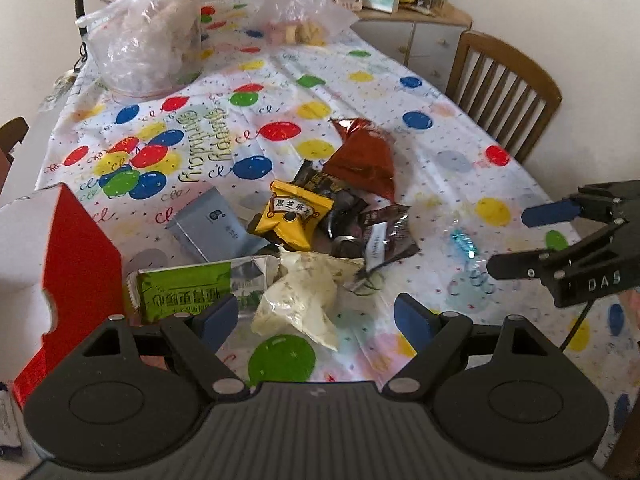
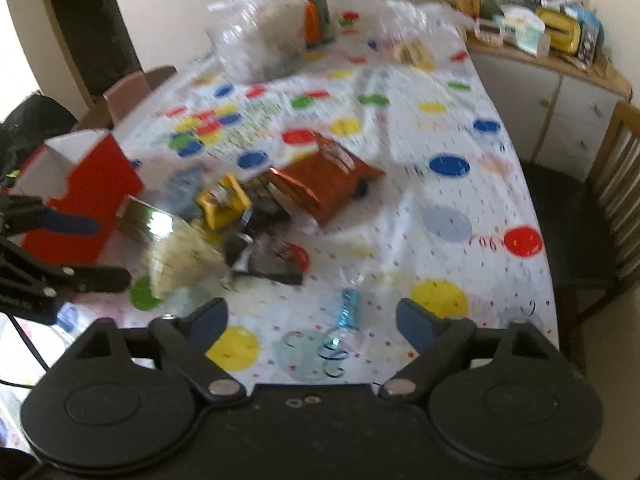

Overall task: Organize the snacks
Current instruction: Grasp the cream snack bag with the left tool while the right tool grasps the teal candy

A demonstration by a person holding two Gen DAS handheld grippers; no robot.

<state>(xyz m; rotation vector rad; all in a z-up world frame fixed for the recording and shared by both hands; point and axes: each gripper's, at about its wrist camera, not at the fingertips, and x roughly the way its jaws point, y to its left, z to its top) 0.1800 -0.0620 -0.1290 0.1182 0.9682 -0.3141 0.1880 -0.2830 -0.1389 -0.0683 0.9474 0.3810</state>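
A pile of snack packets lies mid-table: a cream packet [image 1: 300, 300], a green packet [image 1: 188, 290], a yellow packet [image 1: 292, 216], a grey-blue sachet [image 1: 212, 228], dark wrappers [image 1: 384, 232] and a red-brown bag [image 1: 360, 156]. A clear wrapper with blue print [image 1: 464, 244] lies apart to the right. An open red and white box [image 1: 80, 248] stands at the left. My left gripper [image 1: 316, 316] is open and empty, just short of the cream packet. My right gripper [image 2: 314, 314] is open and empty, above the clear blue wrapper [image 2: 348, 308]. In the right wrist view the box [image 2: 92, 196] and red-brown bag [image 2: 316, 184] are blurred.
The table carries a balloon-print cloth [image 1: 360, 80]. Clear plastic bags [image 1: 148, 36] sit at the far end. A wooden chair [image 1: 504, 88] stands along the right side. A cabinet [image 1: 416, 36] with clutter is behind. The right gripper shows in the left wrist view [image 1: 516, 240].
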